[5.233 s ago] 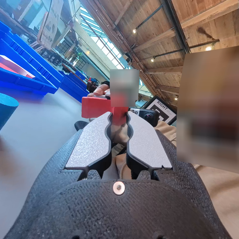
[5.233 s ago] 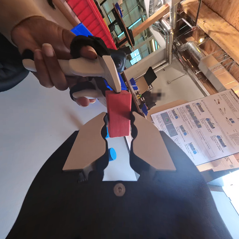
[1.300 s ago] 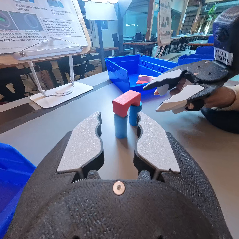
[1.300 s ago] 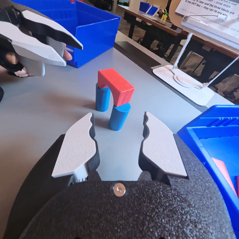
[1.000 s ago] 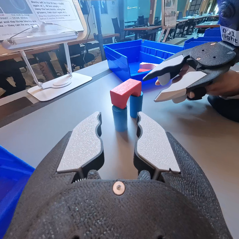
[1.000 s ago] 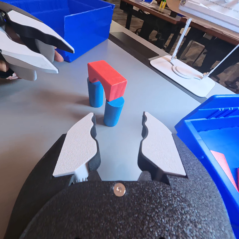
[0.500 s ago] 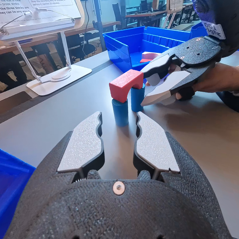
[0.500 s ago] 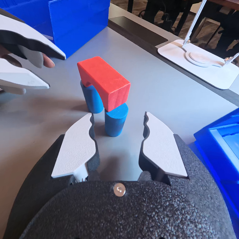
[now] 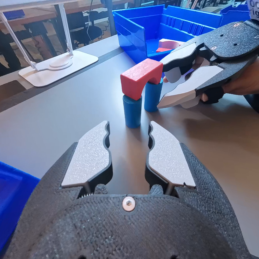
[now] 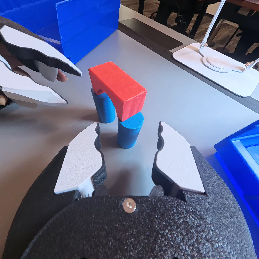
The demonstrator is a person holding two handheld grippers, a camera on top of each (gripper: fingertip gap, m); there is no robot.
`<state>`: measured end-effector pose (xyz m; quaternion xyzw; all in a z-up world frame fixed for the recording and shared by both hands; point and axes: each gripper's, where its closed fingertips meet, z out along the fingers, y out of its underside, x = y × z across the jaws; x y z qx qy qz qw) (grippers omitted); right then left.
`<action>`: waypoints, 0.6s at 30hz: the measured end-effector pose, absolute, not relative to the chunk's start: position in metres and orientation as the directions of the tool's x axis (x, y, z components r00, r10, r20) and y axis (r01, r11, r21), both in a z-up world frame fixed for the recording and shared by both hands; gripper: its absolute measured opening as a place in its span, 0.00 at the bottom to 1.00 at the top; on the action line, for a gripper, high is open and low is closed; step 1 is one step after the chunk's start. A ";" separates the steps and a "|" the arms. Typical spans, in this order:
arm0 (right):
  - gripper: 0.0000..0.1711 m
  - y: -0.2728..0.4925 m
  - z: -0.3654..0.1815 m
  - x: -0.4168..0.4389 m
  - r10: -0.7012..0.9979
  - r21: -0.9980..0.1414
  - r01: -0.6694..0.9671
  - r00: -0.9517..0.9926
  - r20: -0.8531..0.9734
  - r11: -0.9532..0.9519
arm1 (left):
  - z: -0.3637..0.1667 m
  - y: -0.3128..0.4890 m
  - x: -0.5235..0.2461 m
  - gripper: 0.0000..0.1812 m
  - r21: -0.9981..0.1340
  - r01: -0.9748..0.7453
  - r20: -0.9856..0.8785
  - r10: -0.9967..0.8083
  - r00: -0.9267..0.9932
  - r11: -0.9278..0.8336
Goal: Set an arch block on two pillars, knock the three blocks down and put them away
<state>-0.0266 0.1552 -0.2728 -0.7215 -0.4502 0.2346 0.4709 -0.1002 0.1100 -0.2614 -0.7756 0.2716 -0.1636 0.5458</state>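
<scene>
A red arch block [image 9: 140,77] rests on two upright blue pillars, a near one [image 9: 132,112] and a far one [image 9: 152,96], on the grey table. My left gripper [image 9: 129,126] is open and empty, its fingertips just short of the near pillar. My right gripper [image 9: 160,86] is open on the far side, one finger tip at the arch's end and the other by the far pillar's base. In the right wrist view the arch [image 10: 117,89] and a pillar [image 10: 129,133] stand just ahead of the open right gripper [image 10: 128,124]. The left gripper [image 10: 72,88] is beyond, a little apart from the arch.
A blue bin [image 9: 140,35] holding pink and red blocks [image 9: 168,43] stands behind the arch. A second blue bin [image 9: 8,189] is at my left gripper's side; it also shows in the right wrist view [image 10: 84,21]. A white stand base [image 9: 60,67] sits at the table's far edge.
Five seconds ago both grippers held the arch in the air; now it sits on the pillars and both are open. In the last second both grippers closed in on the arch.
</scene>
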 end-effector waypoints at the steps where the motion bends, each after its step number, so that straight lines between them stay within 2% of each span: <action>1: 0.47 0.155 -0.273 -0.027 0.872 -0.890 0.431 0.483 0.088 -0.149 | -0.263 0.110 -0.101 0.30 -0.932 -0.242 -0.036 -0.597 0.802 -0.269; 9: 0.47 0.155 -0.273 -0.028 0.875 -0.891 0.431 0.476 0.089 -0.144 | -0.273 0.117 -0.099 0.31 -0.903 -0.276 -0.034 -0.585 0.810 -0.329; 13: 0.47 0.149 -0.272 -0.032 0.896 -0.897 0.422 0.438 0.077 -0.130 | -0.279 0.124 -0.081 0.32 -0.877 -0.354 -0.076 -0.634 0.770 -0.325; 15: 0.44 0.136 -0.268 -0.037 0.929 -0.907 0.403 0.367 0.039 -0.122 | -0.281 0.132 -0.074 0.30 -0.859 -0.407 -0.115 -0.658 0.745 -0.311; 17: 0.35 0.113 -0.262 -0.043 0.972 -0.920 0.374 0.232 -0.026 -0.114 | -0.288 0.143 -0.069 0.21 -0.834 -0.459 -0.147 -0.679 0.719 -0.306; 18: 0.31 0.102 -0.257 -0.044 0.984 -0.930 0.351 0.169 -0.053 -0.110 | -0.288 0.153 -0.073 0.21 -0.836 -0.463 -0.180 -0.651 0.737 -0.293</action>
